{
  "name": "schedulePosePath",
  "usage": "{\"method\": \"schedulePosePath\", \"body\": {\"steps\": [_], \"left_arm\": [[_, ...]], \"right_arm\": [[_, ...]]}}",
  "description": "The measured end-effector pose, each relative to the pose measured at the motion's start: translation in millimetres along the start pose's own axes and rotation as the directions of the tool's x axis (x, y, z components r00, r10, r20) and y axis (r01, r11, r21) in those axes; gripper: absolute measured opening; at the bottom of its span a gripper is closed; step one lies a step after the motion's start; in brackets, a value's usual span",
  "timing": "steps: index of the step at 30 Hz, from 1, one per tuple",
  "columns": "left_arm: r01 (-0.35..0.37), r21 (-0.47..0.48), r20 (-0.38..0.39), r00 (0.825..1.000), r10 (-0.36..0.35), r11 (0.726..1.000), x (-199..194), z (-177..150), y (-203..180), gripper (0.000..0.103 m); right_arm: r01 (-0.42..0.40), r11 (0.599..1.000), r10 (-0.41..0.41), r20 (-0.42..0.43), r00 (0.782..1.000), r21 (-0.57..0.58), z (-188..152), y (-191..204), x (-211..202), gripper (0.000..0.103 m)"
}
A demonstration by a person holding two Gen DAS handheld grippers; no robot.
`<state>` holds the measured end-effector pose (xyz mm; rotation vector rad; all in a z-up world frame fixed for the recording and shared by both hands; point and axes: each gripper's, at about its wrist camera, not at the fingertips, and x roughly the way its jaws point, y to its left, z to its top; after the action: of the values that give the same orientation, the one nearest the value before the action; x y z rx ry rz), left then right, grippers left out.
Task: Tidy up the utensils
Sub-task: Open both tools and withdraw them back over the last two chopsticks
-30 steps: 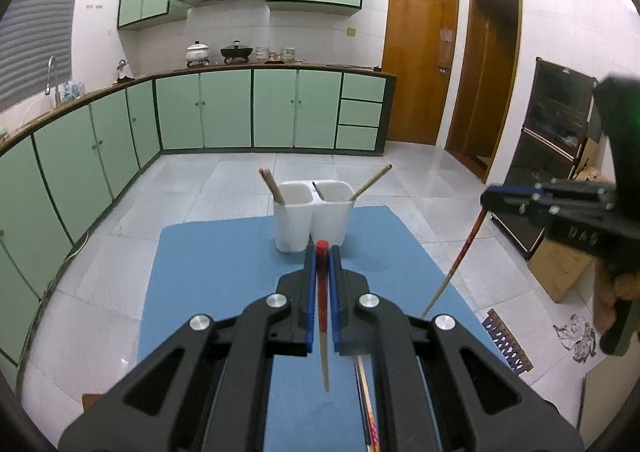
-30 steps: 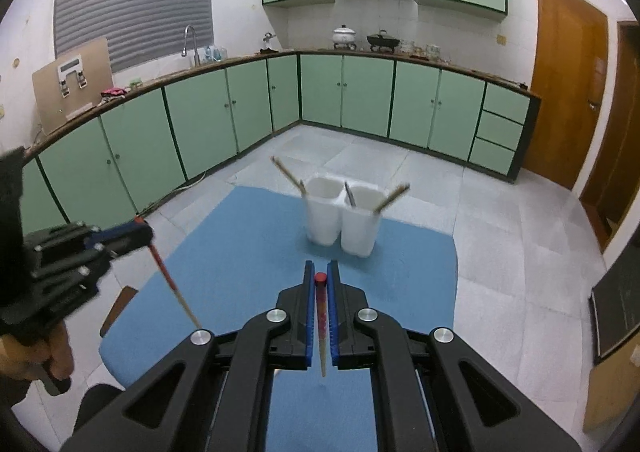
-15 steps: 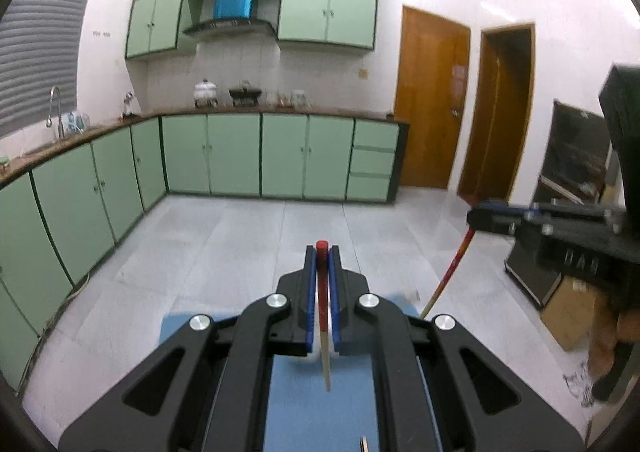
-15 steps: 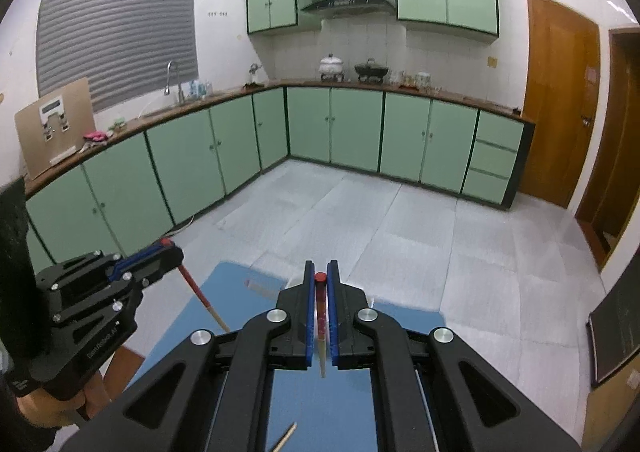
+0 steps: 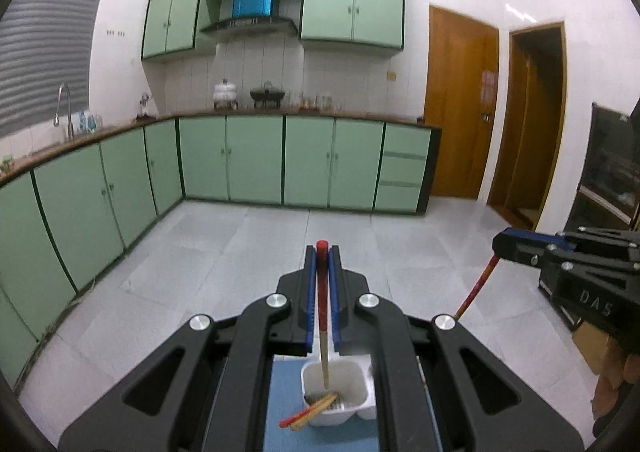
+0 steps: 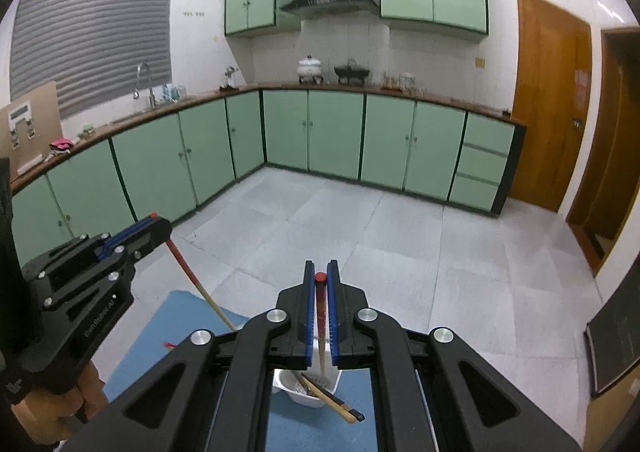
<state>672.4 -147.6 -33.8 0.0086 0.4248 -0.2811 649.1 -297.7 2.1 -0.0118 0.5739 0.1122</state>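
Chopsticks poised over the holder, one in each gripper

Chopsticks are the business here, two in hand. The left gripper [image 5: 322, 252] has its blue pads pinched tight on a red-topped chopstick [image 5: 323, 332], whose pale tip hangs just inside the mouth of the white utensil holder [image 5: 356, 396] at 6 o'clock in the left wrist view. The right gripper [image 6: 320, 276] is likewise clamped on a second red-topped chopstick [image 6: 321, 340], its tip above the holder [image 6: 298, 396] low in the right wrist view. Each gripper shows in the other's camera: the right one at 3 o'clock, the left one at 9 o'clock, both sticks slanting down toward the blue mat [image 6: 192, 312].

To do this step well, I judge each tip should be well below the rim before the pads part, so the stick slides in rather than tipping over the edge. Bringing each stick nearer upright would help, since those already inside lean outward and could deflect a newcomer. Releasing one hand at a time looks safer than both together.

Count, as far as visible: two grippers, two held chopsticks, one holder that seems to have two compartments. The left view shows what look like two sticks lying in the holder [image 5: 308, 412]; the right view shows about two dark-tipped ones [image 6: 336, 402]. Whether more lie deeper I cannot tell.
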Motion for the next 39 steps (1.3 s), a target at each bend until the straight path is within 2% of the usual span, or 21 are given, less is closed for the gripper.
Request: {"method": "schedulePosePath", "body": {"steps": [3,5,6,7,8,12,14,16,18,22,25,28,30,34,39], "left_arm": [[0.001,0.002,-0.042,0.999,-0.001,1.0,12,-21,5,0.006],[0.001,0.004,-0.048,0.999,0.0,1.0,10,-27,10,0.007],[0.003,0.003,-0.048,0.999,-0.003,1.0,6,-27,11,0.009],[0.008,0.002,-0.045,0.999,-0.008,1.0,-1,-26,13,0.015],[0.009,0.002,-0.036,0.999,-0.009,1.0,-7,-23,16,0.022],[0.016,0.007,0.029,0.999,-0.016,1.0,-63,-13,27,0.035],[0.013,0.023,0.053,0.998,-0.014,1.0,-88,-15,30,0.042],[0.018,0.035,0.072,0.997,-0.021,0.999,-120,-23,35,0.044],[0.009,0.033,0.079,0.997,-0.011,0.999,-151,-37,41,0.047],[-0.014,0.054,0.096,0.995,0.009,0.998,-204,-81,45,0.062],[-0.02,0.051,0.067,0.998,0.017,0.998,-238,-126,48,0.062],[-0.021,0.0,0.02,1.0,0.021,1.0,-266,-174,58,0.062],[-0.032,-0.053,-0.012,0.999,0.031,0.998,-282,-206,66,0.062],[-0.05,-0.13,-0.076,0.996,0.04,0.99,-296,-245,82,0.062],[-0.073,-0.173,-0.1,0.993,0.057,0.982,-311,-270,95,0.062]], "right_arm": [[-0.005,1.0,0.005,-0.044,0.999,0.007,-24,-5,19,0.007],[-0.001,1.0,0.001,-0.033,0.999,0.013,-30,-8,16,0.01],[0.002,1.0,-0.002,-0.025,1.0,0.017,-30,-10,12,0.014],[0.0,1.0,0.0,-0.016,1.0,0.025,-30,-11,6,0.016],[-0.007,0.999,0.007,-0.002,1.0,0.042,-30,-13,-4,0.017],[-0.014,0.998,0.009,0.077,0.997,0.057,-39,-18,-56,0.023],[-0.016,0.998,0.009,0.129,0.992,0.055,-58,-17,-94,0.029],[-0.02,0.998,0.011,0.159,0.987,0.054,-80,-13,-120,0.033],[-0.031,0.998,0.023,0.175,0.984,0.046,-113,-4,-148,0.034],[-0.022,0.999,0.026,0.145,0.989,-0.03,-202,34,-183,0.04],[-0.058,0.997,0.06,0.067,0.996,-0.043,-285,68,-197,0.041],[-0.071,0.997,0.071,0.003,0.997,-0.023,-354,96,-201,0.045],[-0.089,0.995,0.091,-0.043,0.995,0.037,-400,115,-199,0.049],[-0.118,0.992,0.121,-0.09,0.989,0.035,-445,151,-195,0.049],[-0.103,0.995,0.101,-0.094,0.99,-0.015,-459,173,-185,0.049]]}}
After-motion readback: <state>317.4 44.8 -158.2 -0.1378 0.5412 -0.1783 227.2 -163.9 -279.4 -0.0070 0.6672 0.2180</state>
